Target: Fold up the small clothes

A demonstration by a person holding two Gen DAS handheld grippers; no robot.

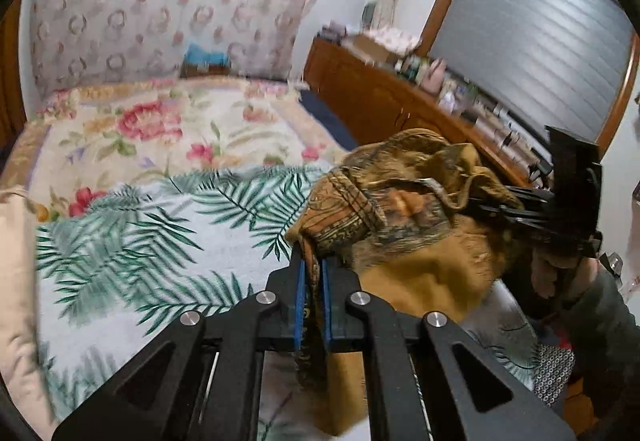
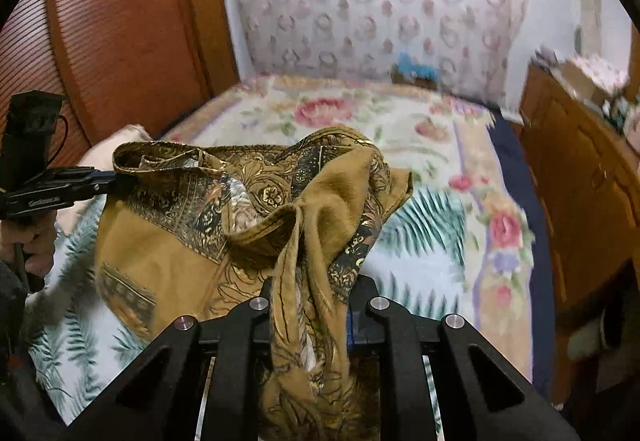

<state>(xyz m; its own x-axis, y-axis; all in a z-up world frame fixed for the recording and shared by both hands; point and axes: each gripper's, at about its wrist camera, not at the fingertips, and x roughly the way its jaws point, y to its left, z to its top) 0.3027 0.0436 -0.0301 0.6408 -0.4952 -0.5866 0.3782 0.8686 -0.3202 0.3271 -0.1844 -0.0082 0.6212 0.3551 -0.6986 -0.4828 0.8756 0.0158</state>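
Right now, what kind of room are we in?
Most likely a bedroom. There's a bed with a flowery cover, a padded headboard behind it, and a wooden dresser crowded with small bottles along the wall.

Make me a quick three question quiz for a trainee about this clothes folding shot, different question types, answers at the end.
1. True or false: the left tool is shut on the mustard patterned garment.
2. Multiple choice: what lies on the bed right under the garment? A) a palm-leaf print cloth B) a plain grey blanket C) bare wood
3. Short answer: how many tools grip the garment?

Key
1. True: fabric is pinched between its blue pads.
2. A.
3. Two: the right tool also clamps a bunch of it, and the garment hangs between them.
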